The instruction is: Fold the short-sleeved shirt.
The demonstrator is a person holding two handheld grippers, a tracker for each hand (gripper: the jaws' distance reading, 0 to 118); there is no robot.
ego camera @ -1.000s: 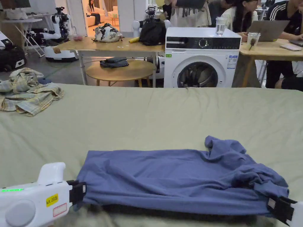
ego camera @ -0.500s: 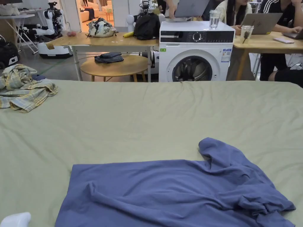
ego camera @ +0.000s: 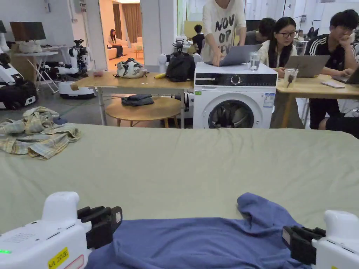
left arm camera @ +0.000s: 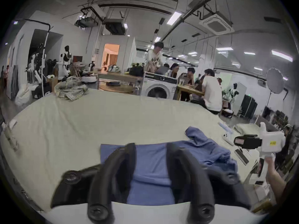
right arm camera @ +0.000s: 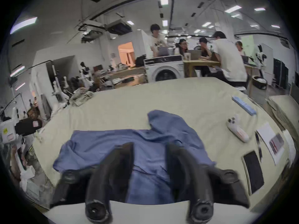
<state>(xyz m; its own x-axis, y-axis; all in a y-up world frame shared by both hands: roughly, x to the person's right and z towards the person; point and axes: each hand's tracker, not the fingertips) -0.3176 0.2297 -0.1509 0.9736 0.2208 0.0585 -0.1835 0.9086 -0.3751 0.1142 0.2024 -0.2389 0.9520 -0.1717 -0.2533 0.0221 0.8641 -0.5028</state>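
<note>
Blue short-sleeved shirt (ego camera: 196, 241) lies spread on the green sheet (ego camera: 182, 164) near its front edge, one sleeve bunched at right. We hold the left gripper (left arm camera: 149, 148) and right gripper (right arm camera: 149, 147) above opposite ends, jaws spread and gripping nothing, presumably positioned to take hold for a fold.

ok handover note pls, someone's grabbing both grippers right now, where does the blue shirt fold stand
Left gripper: jaws open, holding nothing, over the shirt's left end.
Right gripper: jaws open, holding nothing, over the shirt's right end.
Blue shirt: lies lengthwise along the near edge of the green-covered bed, body fairly flat, right end bunched with one sleeve sticking up toward the far side.
Done: it looks laid out, possibly folded once; hard to tell.
Left: smooth the bunched end, tuck the sleeve, finish the folds.
</note>
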